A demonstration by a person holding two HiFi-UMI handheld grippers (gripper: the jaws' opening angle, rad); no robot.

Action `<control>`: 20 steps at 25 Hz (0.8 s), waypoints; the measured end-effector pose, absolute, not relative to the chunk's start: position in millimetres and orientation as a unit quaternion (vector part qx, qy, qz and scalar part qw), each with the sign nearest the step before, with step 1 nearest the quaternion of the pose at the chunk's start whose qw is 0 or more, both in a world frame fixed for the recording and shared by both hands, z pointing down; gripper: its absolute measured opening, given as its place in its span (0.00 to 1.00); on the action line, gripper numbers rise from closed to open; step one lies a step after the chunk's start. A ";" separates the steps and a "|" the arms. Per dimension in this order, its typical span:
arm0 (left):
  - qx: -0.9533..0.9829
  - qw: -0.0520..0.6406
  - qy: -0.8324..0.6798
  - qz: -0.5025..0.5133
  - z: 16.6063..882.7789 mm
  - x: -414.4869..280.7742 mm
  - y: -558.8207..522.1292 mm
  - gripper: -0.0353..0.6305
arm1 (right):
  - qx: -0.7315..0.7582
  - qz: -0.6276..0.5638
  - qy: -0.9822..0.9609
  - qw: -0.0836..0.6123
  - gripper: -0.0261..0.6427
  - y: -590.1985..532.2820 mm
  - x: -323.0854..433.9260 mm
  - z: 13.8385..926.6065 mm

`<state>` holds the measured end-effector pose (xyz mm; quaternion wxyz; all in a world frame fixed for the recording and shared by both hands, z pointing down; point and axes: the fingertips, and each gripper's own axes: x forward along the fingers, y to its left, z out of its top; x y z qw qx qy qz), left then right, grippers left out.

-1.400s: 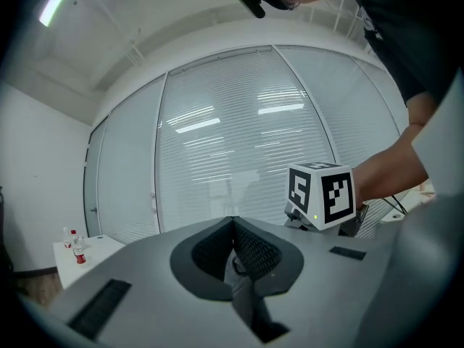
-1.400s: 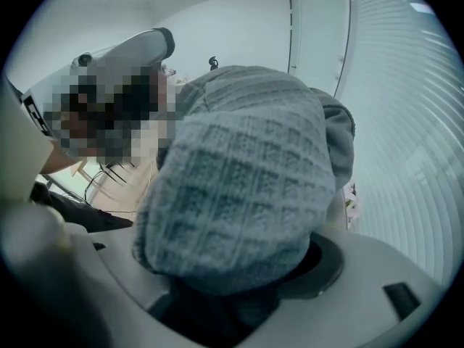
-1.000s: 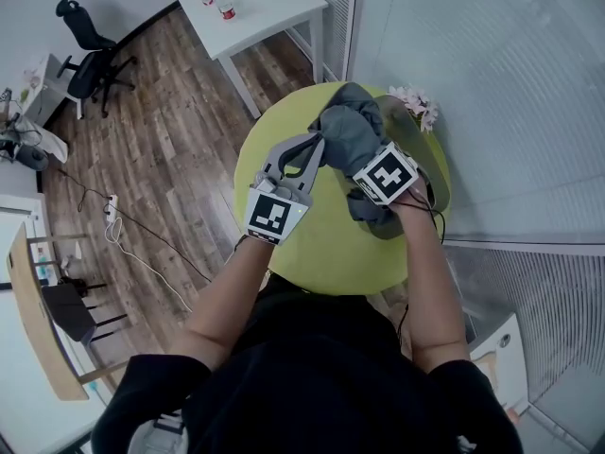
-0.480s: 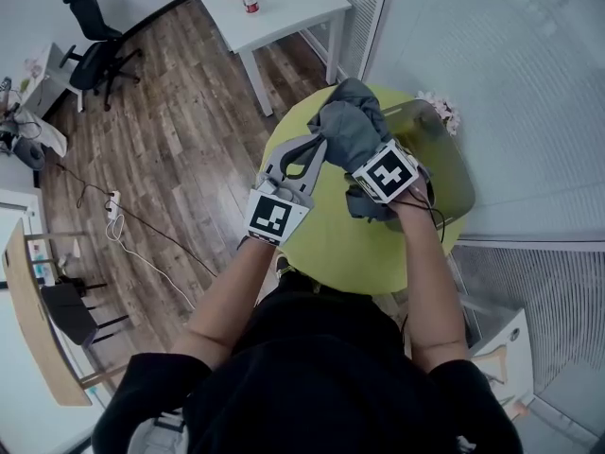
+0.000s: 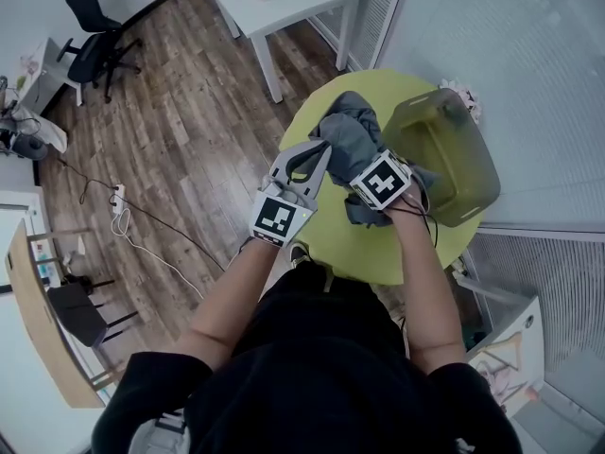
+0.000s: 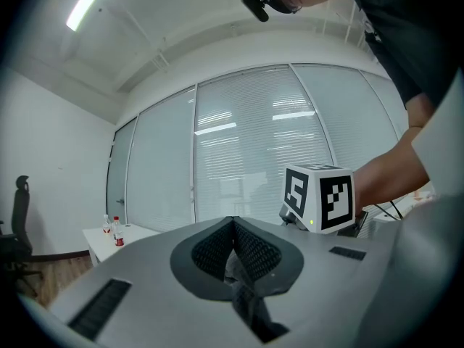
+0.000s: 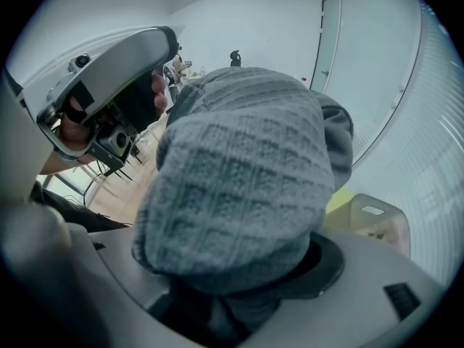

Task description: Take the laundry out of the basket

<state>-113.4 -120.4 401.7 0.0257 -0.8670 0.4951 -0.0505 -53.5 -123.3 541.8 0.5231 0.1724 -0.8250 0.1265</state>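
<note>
holding a grey garment [image 5: 352, 138] up over the green table [image 5: 331, 244]
bunched cloth, long axis running from the right gripper [image 5: 367, 162] toward the table's far edge, beside the basket [image 5: 444, 149]. left gripper [image 5: 324, 148] jaws pinched together on a thin fold; right gripper's stand wide, clamped round a thick wad.

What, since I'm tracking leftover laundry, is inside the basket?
No laundry shows inside the basket; the gray garment is outside it, over the table. Cloth covers the basket's nearest corner.
</note>
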 end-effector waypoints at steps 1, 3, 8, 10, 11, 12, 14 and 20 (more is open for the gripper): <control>-0.868 0.023 0.493 -0.051 408.1 -115.7 -118.2 0.07 | 0.172 0.131 -0.824 0.524 0.62 -119.5 -55.9 549.5; -0.871 0.015 0.489 -0.051 423.2 -121.2 -114.1 0.07 | 0.175 0.142 -0.821 0.525 0.62 -112.6 -61.1 565.0; -0.876 -0.013 0.477 -0.068 456.4 -138.6 -98.9 0.07 | 0.173 0.168 -0.812 0.531 0.62 -88.4 -75.7 600.2; -0.878 -0.031 0.474 -0.066 471.5 -140.1 -96.6 0.07 | 0.173 0.178 -0.808 0.534 0.62 -81.2 -75.8 614.3; -0.878 -0.040 0.472 -0.066 479.8 -140.1 -96.1 0.07 | 0.174 0.181 -0.806 0.536 0.62 -78.8 -74.9 622.0; -0.879 -0.047 0.470 -0.069 488.2 -139.7 -95.8 0.07 | 0.175 0.182 -0.804 0.538 0.62 -76.9 -73.8 630.5; -0.880 -0.055 0.464 -0.080 503.8 -137.3 -94.8 0.07 | 0.178 0.183 -0.801 0.542 0.62 -73.7 -70.9 649.7; -0.883 -0.082 0.451 -0.103 549.5 -127.2 -95.7 0.07 | 0.172 0.181 -0.793 0.556 0.62 -71.0 -59.0 709.6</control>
